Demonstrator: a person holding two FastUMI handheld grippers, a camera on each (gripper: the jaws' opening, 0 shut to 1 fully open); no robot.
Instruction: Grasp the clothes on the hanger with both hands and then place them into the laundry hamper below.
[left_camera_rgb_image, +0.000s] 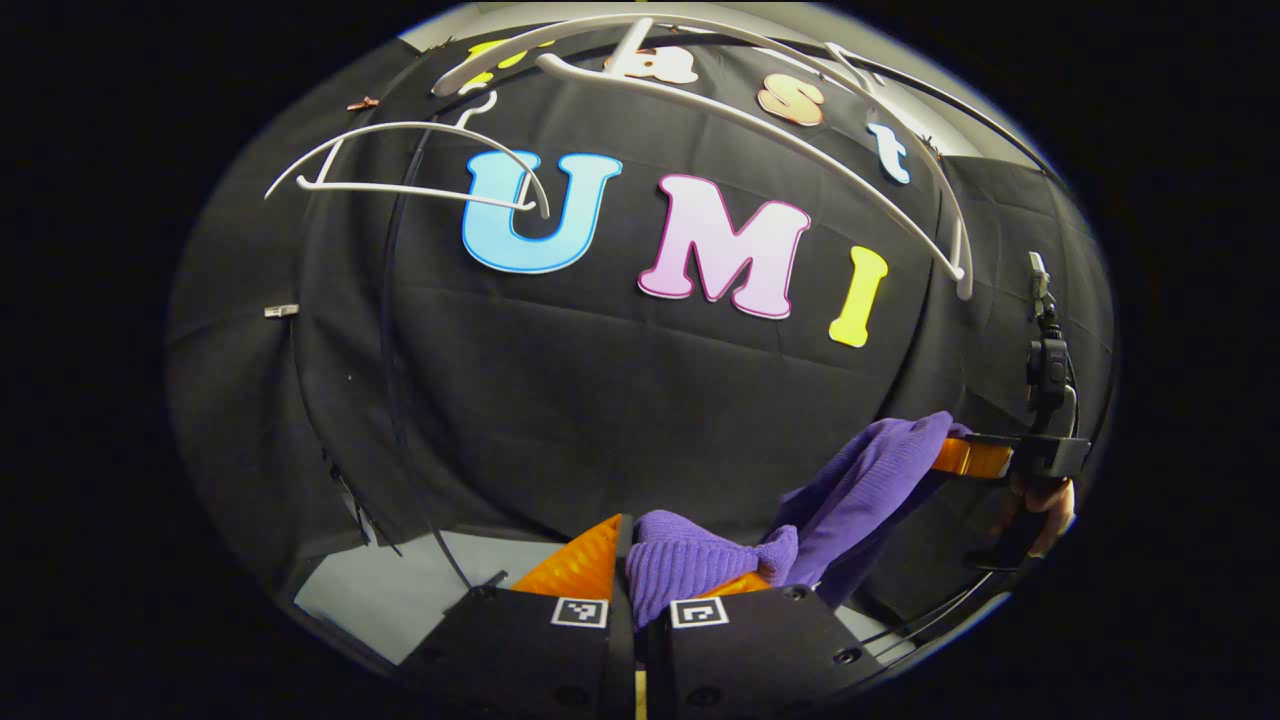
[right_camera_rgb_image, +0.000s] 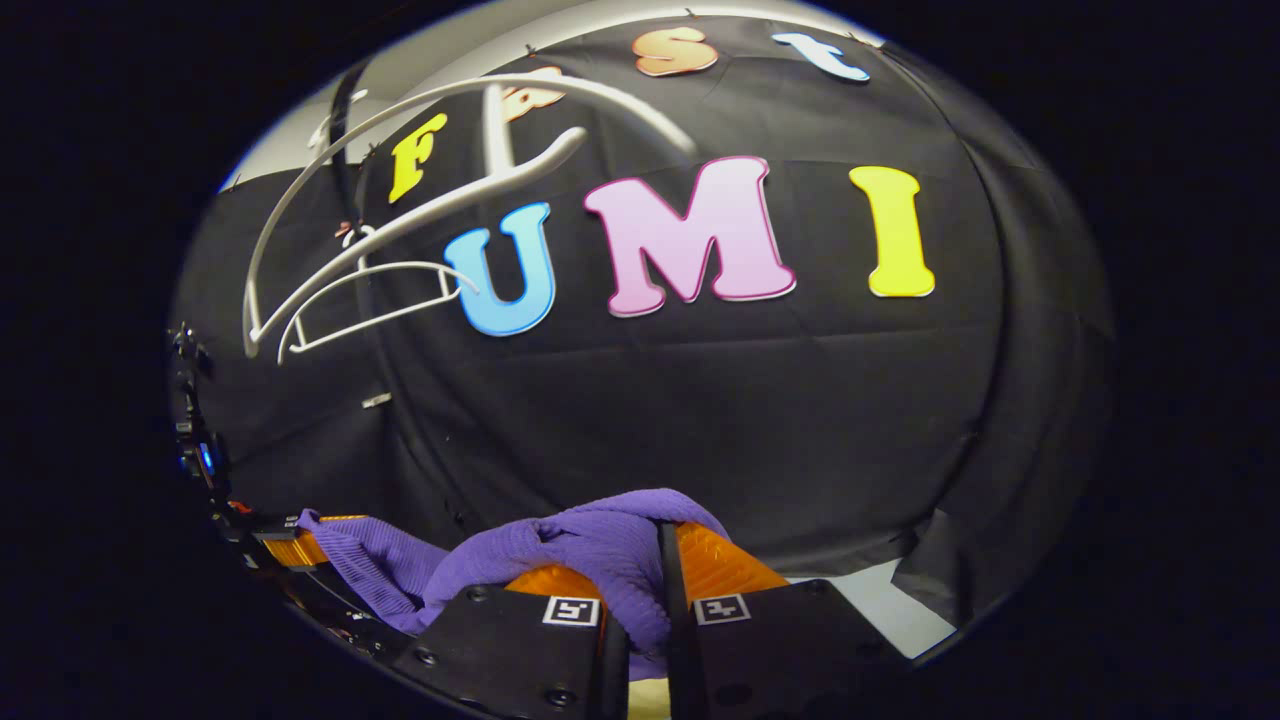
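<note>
Left tongs (left_camera_rgb_image: 640, 570) pinch a bunched fold of the purple garment (left_camera_rgb_image: 860, 490) between both fingers, drawn nearly together. From there the cloth stretches to the right tongs (left_camera_rgb_image: 975, 455), seen farther off with a hand (left_camera_rgb_image: 1045, 500) behind them. In the right gripper view, the right tongs (right_camera_rgb_image: 655, 575) clamp the garment (right_camera_rgb_image: 570, 550) too, fabric draped over one finger, and the left tongs (right_camera_rgb_image: 290, 548) hold its far end. White hangers (left_camera_rgb_image: 760, 120) hang bare above, against the black wall; the garment sits well below them.
</note>
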